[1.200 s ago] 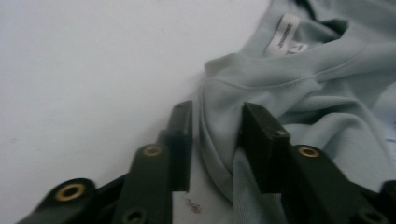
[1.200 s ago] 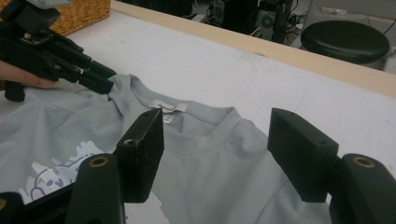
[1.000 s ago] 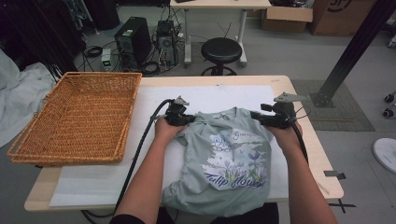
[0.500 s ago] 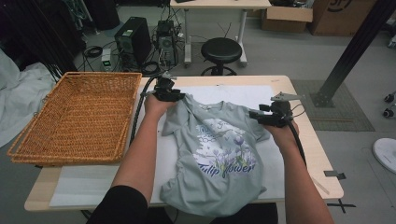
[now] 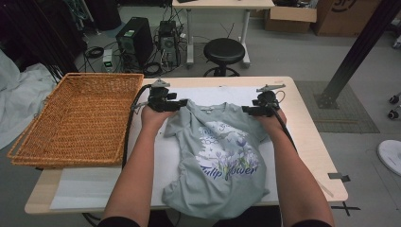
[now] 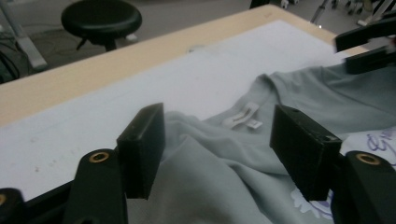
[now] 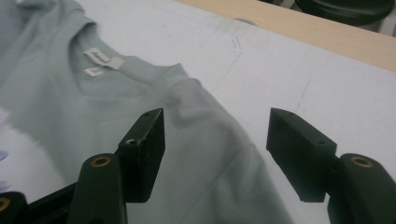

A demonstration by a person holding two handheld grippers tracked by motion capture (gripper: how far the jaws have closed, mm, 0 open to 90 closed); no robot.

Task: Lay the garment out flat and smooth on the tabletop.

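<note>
High view shows me the table (image 5: 302, 137) first, a pale wooden top with a white mat (image 5: 94, 187) spread over most of it. On the table's left end, at about nine o'clock from the middle, sits a big wicker basket (image 5: 75, 118), well apart from my work.

My shirt (image 5: 222, 161), a light grey-green T-shirt with a flower print and lettering on the chest, lies face up on the mat at the centre, collar toward twelve o'clock and hem bunched at six o'clock over the near edge. Its left shoulder is rumpled; the right one lies flatter.

My left gripper (image 5: 182, 104) sits at about eleven o'clock of the shirt, right at the left shoulder. Its jaws have just been opening; in the left gripper view (image 6: 217, 144) they stand spread with the crumpled shoulder cloth lying between them, not pinched by the pads. The neck label (image 6: 243, 115) shows just beyond them.

My right gripper (image 5: 247, 109) is at about one o'clock, at the right shoulder. In the right gripper view (image 7: 215, 154) its jaws are spread wide above the sleeve seam, and the cloth lies flat under them, ungripped.
</note>
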